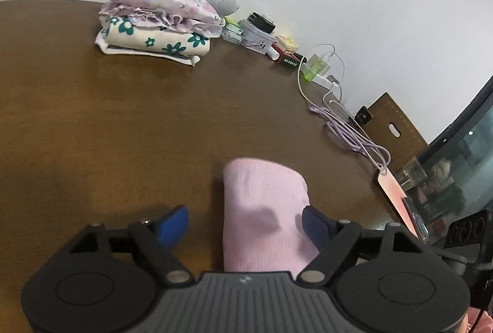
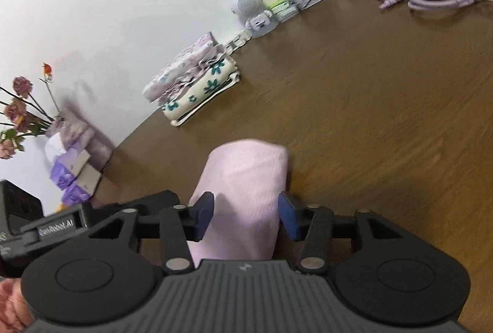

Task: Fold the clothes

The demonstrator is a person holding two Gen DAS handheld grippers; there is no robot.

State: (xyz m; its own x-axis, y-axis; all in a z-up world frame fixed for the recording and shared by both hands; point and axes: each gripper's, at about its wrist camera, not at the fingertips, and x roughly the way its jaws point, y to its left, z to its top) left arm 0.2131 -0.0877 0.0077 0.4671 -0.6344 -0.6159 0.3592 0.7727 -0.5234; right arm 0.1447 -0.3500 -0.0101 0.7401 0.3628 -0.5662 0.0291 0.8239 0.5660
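While the brown wooden bench [image 1: 107,117] spreads across most of both views, a stack of three folded floral cloths [image 1: 157,25] near the wall, upper left of centre in the left view, suggests much of the folding is already finished. What seems left is the pink ribbed knit garment [image 1: 265,209], lying low and centre on the bench as a narrow folded bundle; it probably needs one last fold or a move onto the stack. The left claw [image 1: 245,225] stands spread, its right pad touching the bundle's edge and its left pad over bare wood. The right claw [image 2: 245,216] is partly spread astride the same bundle [image 2: 243,194], pads just beside it; a firm pinch is not evident. Writing is scarce: "GenRobot.AI" reads on the other handle [image 2: 52,229] at lower left of the right view, and the white print on a dark red box [image 1: 289,60] is too small to read.
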